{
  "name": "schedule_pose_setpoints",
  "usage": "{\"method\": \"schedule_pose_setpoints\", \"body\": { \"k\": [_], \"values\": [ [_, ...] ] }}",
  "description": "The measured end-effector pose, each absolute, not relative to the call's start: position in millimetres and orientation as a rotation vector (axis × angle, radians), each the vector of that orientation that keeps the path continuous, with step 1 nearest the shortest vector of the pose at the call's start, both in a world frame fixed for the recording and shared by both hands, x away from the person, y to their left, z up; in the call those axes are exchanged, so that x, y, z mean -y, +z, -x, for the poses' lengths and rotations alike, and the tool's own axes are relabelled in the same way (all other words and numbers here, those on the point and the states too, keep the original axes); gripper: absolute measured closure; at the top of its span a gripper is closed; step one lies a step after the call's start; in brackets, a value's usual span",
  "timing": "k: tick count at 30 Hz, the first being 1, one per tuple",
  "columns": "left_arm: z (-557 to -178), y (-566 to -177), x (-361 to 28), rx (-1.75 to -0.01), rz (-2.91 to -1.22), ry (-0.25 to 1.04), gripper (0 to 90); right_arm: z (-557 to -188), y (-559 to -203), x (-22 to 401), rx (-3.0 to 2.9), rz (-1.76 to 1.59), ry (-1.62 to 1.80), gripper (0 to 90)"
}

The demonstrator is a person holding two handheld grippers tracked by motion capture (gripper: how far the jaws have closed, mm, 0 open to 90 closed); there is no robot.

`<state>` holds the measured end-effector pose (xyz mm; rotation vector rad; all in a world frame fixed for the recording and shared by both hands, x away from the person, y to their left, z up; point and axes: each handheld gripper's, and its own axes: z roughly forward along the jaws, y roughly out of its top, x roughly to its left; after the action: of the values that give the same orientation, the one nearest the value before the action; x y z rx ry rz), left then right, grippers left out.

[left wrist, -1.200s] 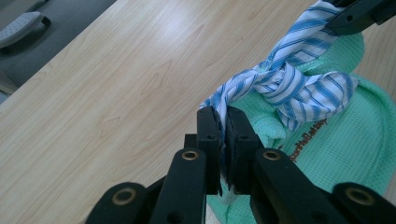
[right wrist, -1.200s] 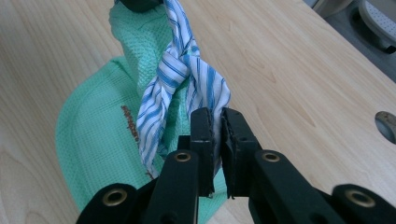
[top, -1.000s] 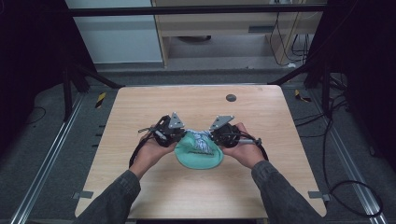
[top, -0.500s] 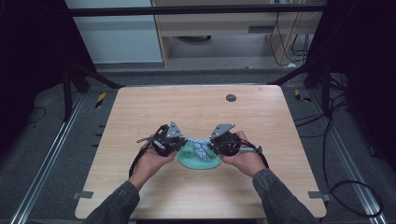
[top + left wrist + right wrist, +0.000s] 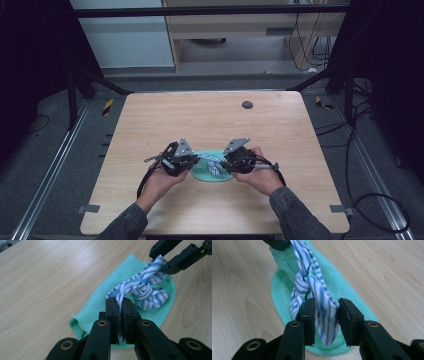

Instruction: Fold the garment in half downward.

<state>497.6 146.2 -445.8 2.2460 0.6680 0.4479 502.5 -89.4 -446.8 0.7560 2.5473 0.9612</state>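
A blue-and-white striped cloth (image 5: 212,163), tied into a knot (image 5: 142,288), lies on a green waffle-weave cloth (image 5: 100,302) near the table's front middle. My left gripper (image 5: 120,302) is shut on one end of the striped cloth. At the other end, my right gripper (image 5: 327,307) is open, its jaws apart with the striped cloth (image 5: 312,285) loosely between them, over the green cloth (image 5: 284,285). In the high view the left gripper (image 5: 192,160) and right gripper (image 5: 225,162) face each other across the green cloth (image 5: 210,176).
The wooden table (image 5: 200,120) has a small dark round mark (image 5: 247,104) at the back right. Cables trail from both grippers toward the person. Metal frame rails run along both sides of the table.
Both hands have drawn back toward the person and come lower. The cloths have come with them toward the front edge, and the green cloth looks flatter and narrower.
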Motion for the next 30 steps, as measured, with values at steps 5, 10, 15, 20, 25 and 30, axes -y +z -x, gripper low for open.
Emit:
{"method": "schedule_pose_setpoints", "body": {
  "k": [5,10,15,20,25,30],
  "values": [
    [-492.0,-453.0,-150.8,-0.672,-2.246,0.429,85.4,-497.6,-452.4,90.1,-2.559,-0.758,0.966,78.2],
    [-486.0,-458.2,-154.2,-0.674,-2.243,0.418,85.3,-492.0,-454.5,90.1,-2.564,-0.735,0.986,83.8],
    [-476.1,-467.1,-159.4,-0.688,-2.233,0.395,82.9,-483.3,-456.4,89.6,-2.58,-0.693,0.995,86.0],
    [-467.6,-473.1,-164.0,-0.729,-2.202,0.398,66.7,-476.0,-457.2,87.7,-2.594,-0.656,0.98,86.3],
    [-464.3,-475.1,-170.2,-0.748,-2.185,0.405,40.4,-471.7,-456.7,85.8,-2.606,-0.628,0.977,86.3],
    [-468.7,-470.6,-172.2,-0.709,-2.154,0.387,38.6,-468.0,-456.1,82.6,-2.619,-0.605,0.977,86.3]
  ]
}}
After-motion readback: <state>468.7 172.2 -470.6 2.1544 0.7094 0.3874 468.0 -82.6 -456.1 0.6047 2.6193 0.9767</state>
